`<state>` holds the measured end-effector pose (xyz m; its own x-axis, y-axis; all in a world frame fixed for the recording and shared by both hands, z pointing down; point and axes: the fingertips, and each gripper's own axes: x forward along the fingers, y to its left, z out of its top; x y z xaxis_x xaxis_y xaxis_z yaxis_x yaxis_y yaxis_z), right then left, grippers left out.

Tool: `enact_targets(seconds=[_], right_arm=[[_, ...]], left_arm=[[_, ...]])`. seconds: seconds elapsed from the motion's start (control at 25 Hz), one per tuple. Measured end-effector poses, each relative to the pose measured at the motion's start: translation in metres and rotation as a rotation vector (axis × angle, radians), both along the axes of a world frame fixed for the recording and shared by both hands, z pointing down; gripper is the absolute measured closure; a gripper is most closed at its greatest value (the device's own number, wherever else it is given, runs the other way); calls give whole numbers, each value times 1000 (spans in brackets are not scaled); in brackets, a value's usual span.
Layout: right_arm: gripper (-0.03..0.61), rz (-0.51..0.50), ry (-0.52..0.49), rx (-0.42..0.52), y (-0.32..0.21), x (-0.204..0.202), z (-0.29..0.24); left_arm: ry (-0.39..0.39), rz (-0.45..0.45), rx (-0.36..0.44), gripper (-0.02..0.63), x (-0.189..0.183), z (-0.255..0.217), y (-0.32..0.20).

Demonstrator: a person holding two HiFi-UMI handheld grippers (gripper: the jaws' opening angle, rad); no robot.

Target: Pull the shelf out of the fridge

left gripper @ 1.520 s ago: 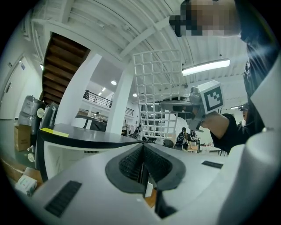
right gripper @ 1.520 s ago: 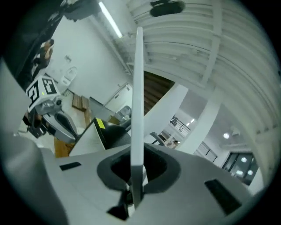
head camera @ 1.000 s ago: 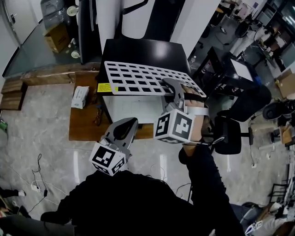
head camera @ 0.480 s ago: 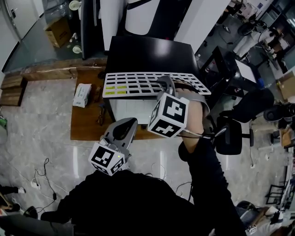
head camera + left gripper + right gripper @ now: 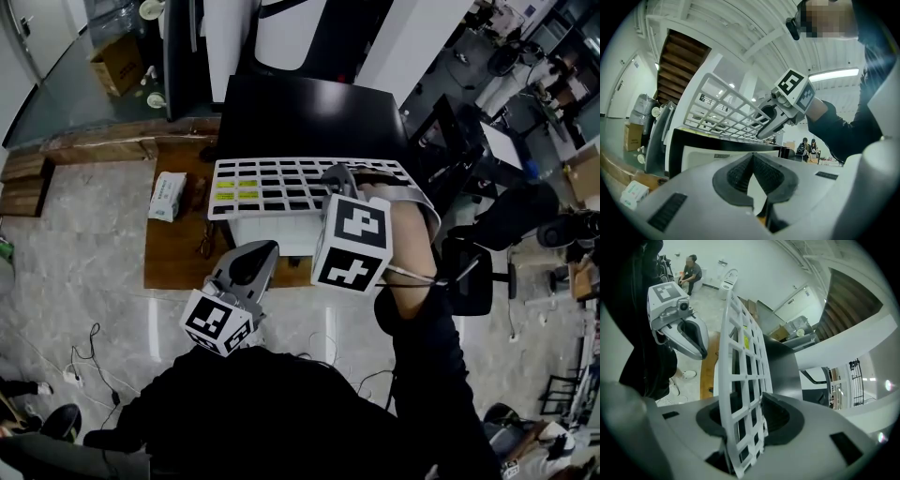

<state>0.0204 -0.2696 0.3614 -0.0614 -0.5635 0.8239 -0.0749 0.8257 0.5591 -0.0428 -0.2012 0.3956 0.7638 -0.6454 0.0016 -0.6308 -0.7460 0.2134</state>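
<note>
Shelf (image 5: pixel 281 187), white and gridded, has dropped from its tilt to lie level over the black top (image 5: pixel 309 112), so the pull looks finished. The right claw (image 5: pixel 750 420) is opening, with the shelf edge loose between its jaws. The left claw (image 5: pixel 752 176) is pressed together and empty. The shelf hides whether it actually rests on the top, and the fridge's inside is out of sight.

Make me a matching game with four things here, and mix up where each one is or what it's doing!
Things:
1. white shelf
2. left gripper
3. small white box
4. cardboard box

Where or how:
A. on the wooden board
B. jaws together, nothing in them
C. on the dark floor, far back
D. between the jaws of the right gripper, over the fridge

Pairs: 1-D, 2-B, 3-A, 4-C.

The right gripper's jaws are opening, with the shelf between them.
</note>
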Motion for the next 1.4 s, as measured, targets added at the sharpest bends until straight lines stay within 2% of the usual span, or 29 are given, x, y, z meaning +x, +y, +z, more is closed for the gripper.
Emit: enact_targets(seconds=[0.24,0.44,0.68,0.88,1.04,1.12,1.2,1.24,1.32,1.4], right_arm=[[332,-9,58,-13,8,-2,23],[274,1,69,19,10,-5,49],[275,24,-18,85,5,-7,50],[233,13,-91,161,20,-2,30],[235,-12,-156,242,45,30,-3],[235,-29,-219,284,60,42,-20],[271,-37,-328,317,69,34,-36],[319,-33,-395,332,71,26,-42],[459,-13,-531,364,74,16,-49],[542,17,-667,380,90,22,-45]], left_arm=[[-1,3,-1,607,4,0,-4],[-5,3,-2,607,6,2,-3],[-15,-9,-4,607,5,3,-1],[-27,-23,14,607,6,1,5],[-53,-10,21,607,28,2,11],[-65,0,30,607,38,-1,17],[-69,5,47,607,30,-8,18],[-67,8,55,607,22,-11,17],[-61,18,68,607,11,-16,15],[-58,28,82,607,15,-17,27]])
